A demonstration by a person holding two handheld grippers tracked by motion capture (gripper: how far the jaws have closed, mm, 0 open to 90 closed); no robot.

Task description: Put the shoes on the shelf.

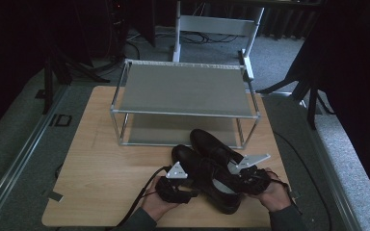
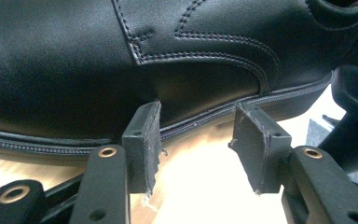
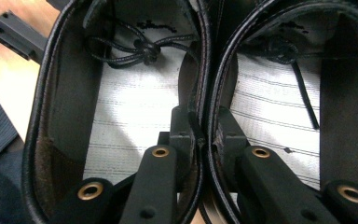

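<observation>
Hands (image 1: 160, 204) at the near table edge, one gripper each. Table (image 1: 96, 168): light wood, on grey carpet. Rack (image 1: 183, 89), two metal shelves, stands at the far half, both shelves bare. Desk frame (image 1: 217, 26) behind it, dark curtains around.

Shoes (image 1: 212, 163): black leather pair, side by side, toes toward the rack, just in front of its lower shelf.

Right gripper (image 3: 205, 135) at the heels; one jaw inside each shoe, pinching the two touching inner collars together. Laces lie loose on the pale insoles.

Left gripper (image 2: 198, 135) by the near shoe's outer side; jaws spread, tips at the sole seam, gripping nothing.
</observation>
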